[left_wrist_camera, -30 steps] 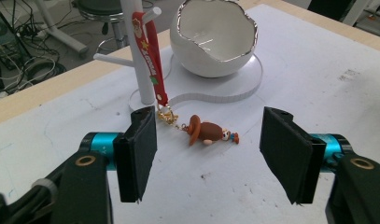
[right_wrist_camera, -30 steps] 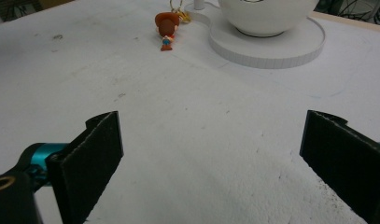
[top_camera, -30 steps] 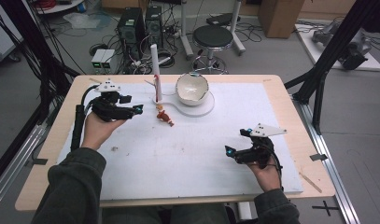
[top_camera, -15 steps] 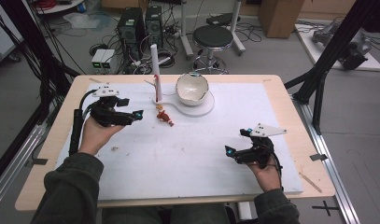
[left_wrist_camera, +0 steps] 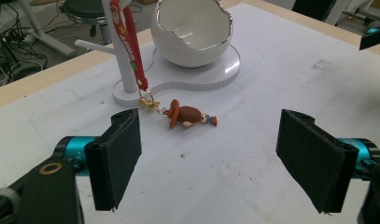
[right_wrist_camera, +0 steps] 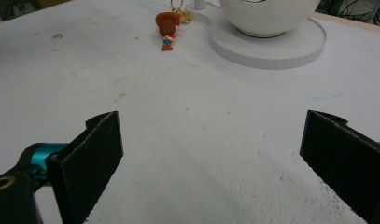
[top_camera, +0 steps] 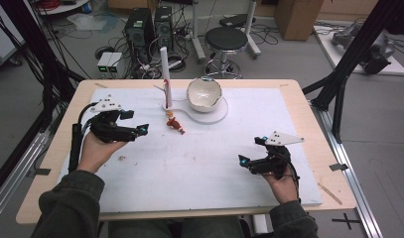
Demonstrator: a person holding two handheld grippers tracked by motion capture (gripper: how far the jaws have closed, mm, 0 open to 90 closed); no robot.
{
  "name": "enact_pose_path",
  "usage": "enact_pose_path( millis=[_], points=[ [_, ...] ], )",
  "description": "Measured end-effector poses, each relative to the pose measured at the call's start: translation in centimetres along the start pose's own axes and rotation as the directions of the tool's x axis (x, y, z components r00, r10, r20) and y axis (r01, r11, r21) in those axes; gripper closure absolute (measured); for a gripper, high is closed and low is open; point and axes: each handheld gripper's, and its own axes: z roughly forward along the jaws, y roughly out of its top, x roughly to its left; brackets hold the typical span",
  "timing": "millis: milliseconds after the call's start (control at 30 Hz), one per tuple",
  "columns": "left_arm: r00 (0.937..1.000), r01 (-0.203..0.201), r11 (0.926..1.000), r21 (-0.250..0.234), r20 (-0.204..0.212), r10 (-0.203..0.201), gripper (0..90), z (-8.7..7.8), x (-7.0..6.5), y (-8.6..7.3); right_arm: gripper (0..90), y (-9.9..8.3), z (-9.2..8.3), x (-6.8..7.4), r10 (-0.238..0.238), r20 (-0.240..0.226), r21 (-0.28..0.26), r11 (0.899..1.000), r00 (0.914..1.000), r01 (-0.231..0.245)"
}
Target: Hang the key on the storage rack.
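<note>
A small cowboy figure point(top_camera: 174, 123) point(left_wrist_camera: 187, 114) point(right_wrist_camera: 167, 25) lies on the white mat. A gold ring joins it to a red strap point(left_wrist_camera: 129, 46) that hangs on a white post point(top_camera: 165, 74). Beside the post a white egg-shaped bowl point(top_camera: 204, 94) point(left_wrist_camera: 192, 28) sits on the same flat white base point(left_wrist_camera: 211, 74) point(right_wrist_camera: 271, 51). My left gripper point(top_camera: 136, 122) point(left_wrist_camera: 215, 158) is a short way left of the figure. Its jaws have just been opening and stand open with nothing between them. My right gripper point(top_camera: 251, 151) point(right_wrist_camera: 211, 158) rests open over bare mat at the near right.
The white mat point(top_camera: 199, 163) covers most of the wooden table point(top_camera: 308, 109). A thin wooden stick point(top_camera: 329, 193) lies by the table's right front edge. A stool point(top_camera: 229, 39) and computer cases stand on the floor beyond the far edge.
My left gripper has drawn back a little from the figure, toward the near side. The figure still lies by the post. My right gripper has not moved.
</note>
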Motion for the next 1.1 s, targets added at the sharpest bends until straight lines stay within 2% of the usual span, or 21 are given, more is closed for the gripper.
enact_pose_path(
  millis=[300, 600, 767, 1100],
  points=[
    [1.0, 0.002, 0.9997, -0.023, 0.005, -0.002, 22.6, -1.2, -0.4, -1.3, 4.9, 0.0, 0.0, 0.0, 0.0, 0.001, 0.005, 1.0, 1.0, 0.0],
    [1.0, -0.004, 0.9999, -0.015, 0.004, 0.004, 22.8, -2.1, -0.9, -3.1, 4.9, 0.0, 0.0, 0.1, -0.007, 0.004, 0.004, 1.0, 1.0, 0.007],
    [1.0, 0.002, 0.9997, -0.026, 0.005, -0.002, 22.7, -2.5, -1.1, -3.9, 4.9, 0.0, 0.1, 0.2, -0.007, 0.005, 0.007, 1.0, 1.0, 0.007],
    [0.9999, -0.006, 0.9992, -0.04, 0.008, 0.007, 22.5, -3.3, -2.1, -5.1, 4.9, 0.0, 0.1, 0.2, -0.006, 0.005, 0.011, 1.0, 1.0, 0.006]
  ],
)
